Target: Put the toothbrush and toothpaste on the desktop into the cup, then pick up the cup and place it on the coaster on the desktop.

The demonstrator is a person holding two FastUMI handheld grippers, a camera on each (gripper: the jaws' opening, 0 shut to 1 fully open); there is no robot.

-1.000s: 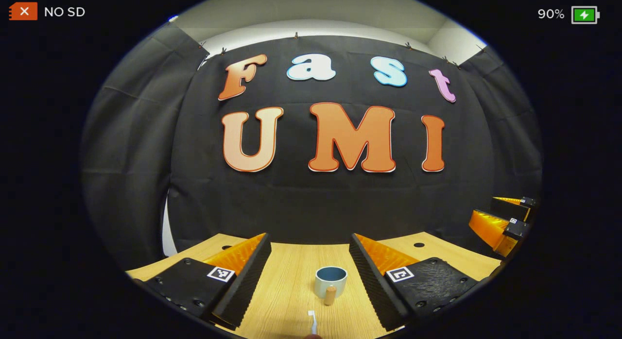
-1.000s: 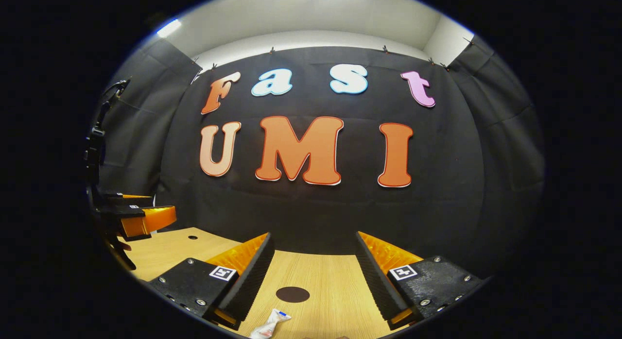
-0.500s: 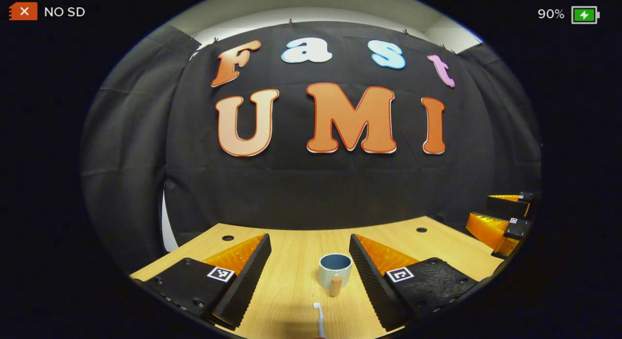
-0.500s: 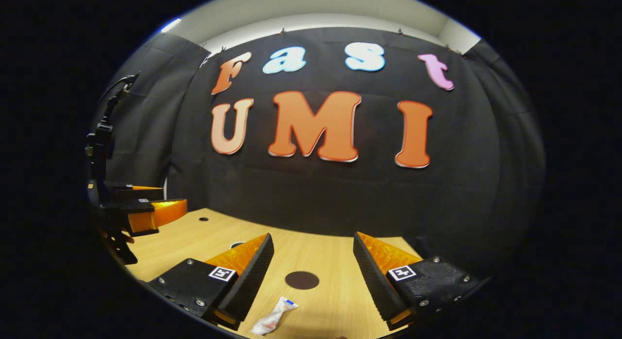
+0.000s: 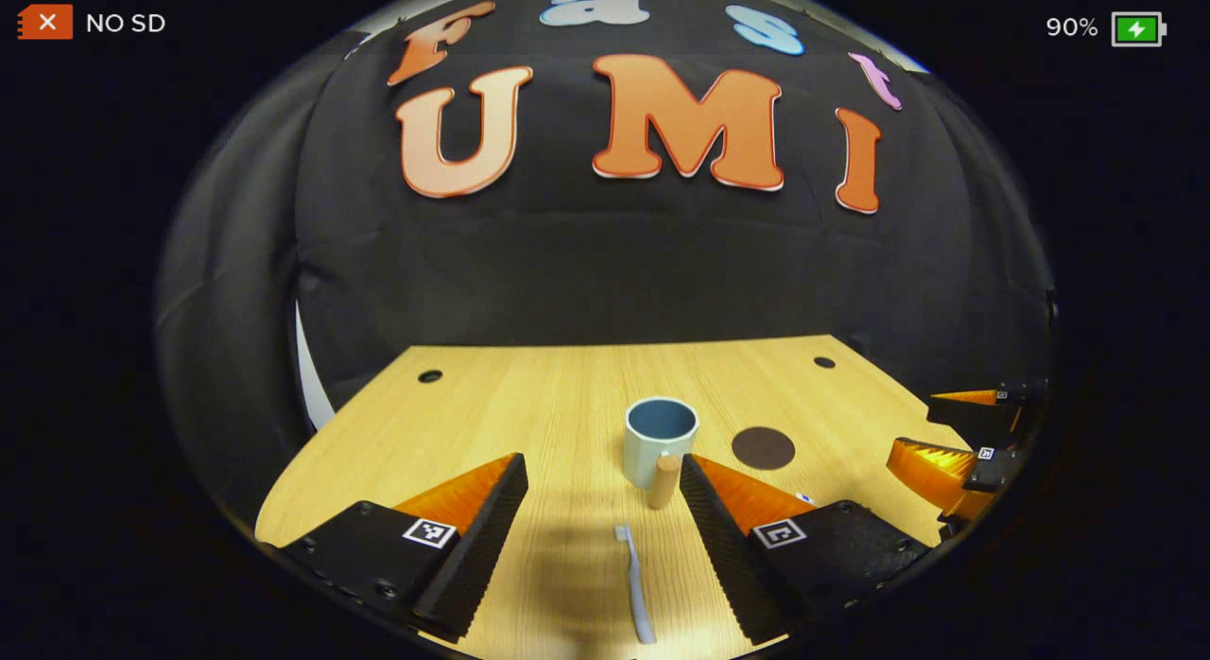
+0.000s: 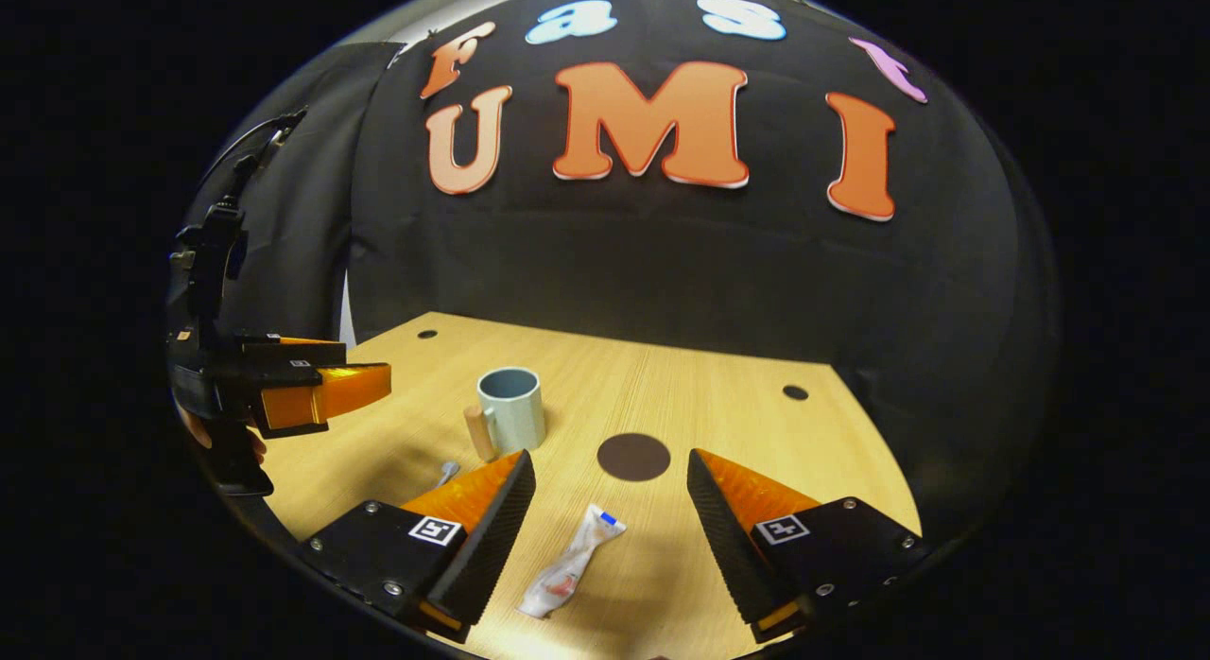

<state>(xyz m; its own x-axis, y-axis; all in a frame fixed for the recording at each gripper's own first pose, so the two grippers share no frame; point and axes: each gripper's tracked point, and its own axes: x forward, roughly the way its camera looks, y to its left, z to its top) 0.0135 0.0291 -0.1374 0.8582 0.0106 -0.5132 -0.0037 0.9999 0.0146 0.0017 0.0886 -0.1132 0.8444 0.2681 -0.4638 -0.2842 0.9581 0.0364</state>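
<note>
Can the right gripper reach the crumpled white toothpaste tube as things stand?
Probably yes: the right gripper is open, the crumpled white toothpaste tube lies flat on the wooden desktop between its fingers, nothing covering it.

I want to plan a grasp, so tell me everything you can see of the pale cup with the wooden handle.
The pale green, glazed-looking ceramic cup stands upright on the light wooden desktop, open mouth up, its blue-grey inside looking empty. A stubby round wooden handle juts from its near side. The dark round coaster lies apart beside it, the white toothbrush in front. Neither gripper touches it.

A recording booth: black cloth walls (image 5: 605, 272) (pinned up in folds) enclose a light wooden desktop (image 5: 529, 405).
</note>
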